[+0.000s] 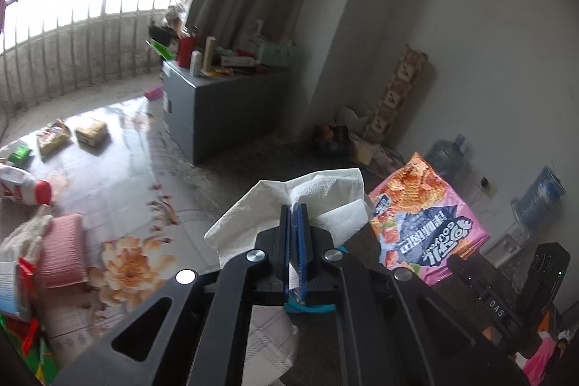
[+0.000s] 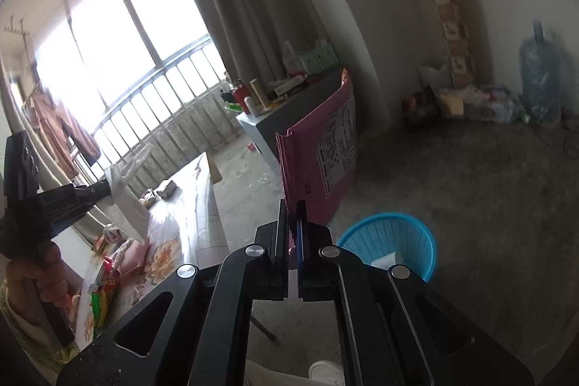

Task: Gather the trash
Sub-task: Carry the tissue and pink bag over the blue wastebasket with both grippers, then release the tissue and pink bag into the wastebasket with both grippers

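The blue basket (image 2: 389, 243) on the floor is half hidden behind the right gripper (image 2: 294, 205), with something pale inside, too blurred to name. That gripper is clamped on a pink snack packet (image 2: 322, 147) held upright above the floor; the left gripper (image 1: 295, 208) is clenched on a crumpled white tissue (image 1: 271, 205).

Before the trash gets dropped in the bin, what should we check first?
1. Left gripper shut on the white tissue: ok.
2. Right gripper shut on the pink snack bag: ok.
3. Blue bin upright, mouth open: ok.
4. Room left in the bin: ok, only something white at the bottom.
5. Either piece hanging over the bin already: not ok, the bin is lower and to the side.
6. Table free of trash: not ok, wrappers and a bottle lie there.
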Motion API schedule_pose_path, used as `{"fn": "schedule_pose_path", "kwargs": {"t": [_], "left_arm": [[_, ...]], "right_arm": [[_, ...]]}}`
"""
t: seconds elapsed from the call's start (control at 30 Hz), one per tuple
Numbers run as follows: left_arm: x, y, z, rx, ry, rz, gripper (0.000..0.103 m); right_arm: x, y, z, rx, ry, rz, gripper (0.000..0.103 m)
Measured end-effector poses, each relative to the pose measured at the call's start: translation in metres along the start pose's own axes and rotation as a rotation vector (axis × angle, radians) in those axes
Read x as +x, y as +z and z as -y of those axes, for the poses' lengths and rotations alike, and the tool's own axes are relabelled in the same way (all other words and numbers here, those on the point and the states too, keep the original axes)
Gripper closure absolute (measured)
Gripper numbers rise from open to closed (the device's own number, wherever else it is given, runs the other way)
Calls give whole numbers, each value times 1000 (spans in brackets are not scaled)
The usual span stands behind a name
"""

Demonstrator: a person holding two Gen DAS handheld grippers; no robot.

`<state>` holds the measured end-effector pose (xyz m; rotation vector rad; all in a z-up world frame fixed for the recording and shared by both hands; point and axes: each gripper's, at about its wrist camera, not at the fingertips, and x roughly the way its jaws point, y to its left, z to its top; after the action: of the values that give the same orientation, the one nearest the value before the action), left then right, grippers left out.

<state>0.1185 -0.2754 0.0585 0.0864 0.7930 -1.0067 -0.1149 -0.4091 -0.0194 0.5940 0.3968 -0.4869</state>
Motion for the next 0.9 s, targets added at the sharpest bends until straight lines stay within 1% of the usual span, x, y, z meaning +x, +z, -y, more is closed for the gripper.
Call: {"fn": "schedule_pose_path", "kwargs": {"t": [0.13, 0.2, 0.3, 0.37, 0.43, 0.53, 0.6, 0.7, 0.73, 0.77, 0.8, 0.83, 0.9], "left_arm": [[76, -6, 28, 5, -55, -163, 100], [114, -12, 38, 14, -52, -241, 100], [164, -20, 50, 33, -41, -334, 100], [200, -26, 54, 26, -31, -407, 100], [234, -33, 57, 21, -17, -468, 100], [278, -40, 62, 24, 18, -536, 99], [300, -45, 66, 32, 36, -558, 99], [331, -57, 74, 43, 48, -590, 99], [338, -62, 73, 43, 42, -597, 94], [348, -66, 75, 44, 39, -620, 76], [356, -69, 75, 46, 40, -649, 66], [362, -72, 75, 46, 45, -667, 55], [364, -74, 74, 24, 58, -655, 55]], "right_arm": [[13, -14, 41, 145, 14, -72, 101], [25, -24, 60, 233, 46, -121, 101], [45, -38, 84, 341, 79, -188, 101], [61, -47, 103, 432, 110, -232, 101], [79, -55, 121, 514, 122, -275, 101], [101, -72, 143, 642, 137, -335, 101], [114, -81, 155, 709, 138, -364, 101], [131, -87, 168, 778, 127, -376, 100], [136, -89, 173, 803, 121, -372, 95], [143, -91, 179, 826, 107, -373, 94], [146, -94, 184, 840, 89, -374, 89], [151, -96, 189, 854, 69, -379, 76], [155, -98, 196, 882, 28, -397, 66]]}}
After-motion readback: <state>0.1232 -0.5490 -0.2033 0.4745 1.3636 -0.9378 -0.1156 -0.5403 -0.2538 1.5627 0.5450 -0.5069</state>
